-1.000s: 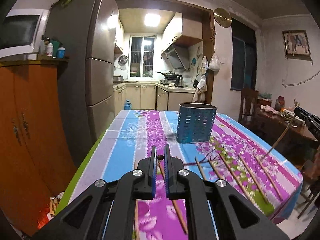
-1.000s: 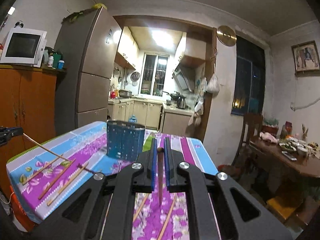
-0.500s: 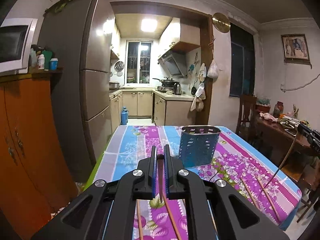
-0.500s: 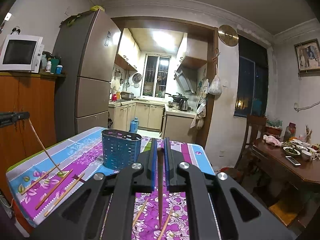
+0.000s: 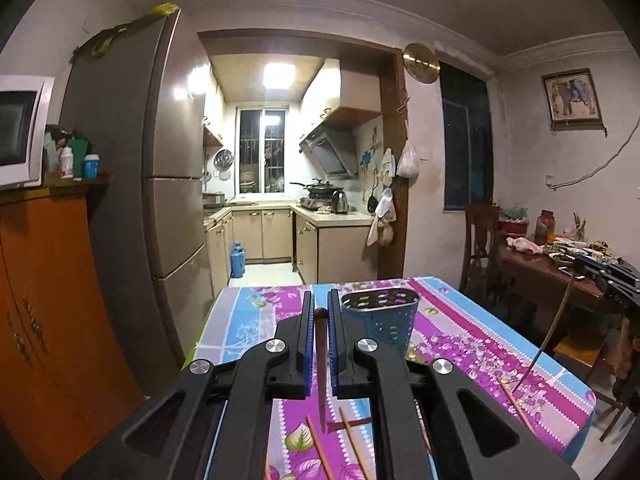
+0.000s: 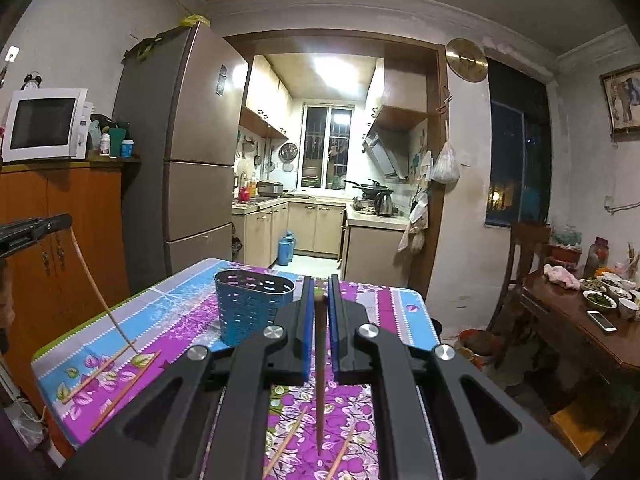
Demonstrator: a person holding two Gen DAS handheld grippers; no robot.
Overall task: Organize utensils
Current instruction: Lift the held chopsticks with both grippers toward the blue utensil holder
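Observation:
My left gripper point(image 5: 319, 312) is shut on a dark wooden chopstick point(image 5: 321, 376) that hangs point down above the table. My right gripper point(image 6: 319, 298) is shut on another chopstick point(image 6: 320, 380), also hanging point down. A blue perforated utensil holder point(image 5: 380, 324) stands on the floral tablecloth, just right of the left gripper; in the right wrist view the holder point(image 6: 252, 310) is left of the gripper. Several loose chopsticks point(image 6: 120, 380) lie on the cloth. The right gripper shows at the far right of the left wrist view point(image 5: 604, 274).
The table point(image 5: 480, 348) has a purple and blue floral cloth. A fridge point(image 5: 160, 200) and an orange cabinet point(image 5: 44, 300) stand to the left. A wooden side table with dishes point(image 6: 580, 312) and a chair stand to the right. The kitchen lies beyond.
Both grippers have risen and tilted up with their chopsticks, which now hang clear of the cloth. The holder sits lower and closer in both views.

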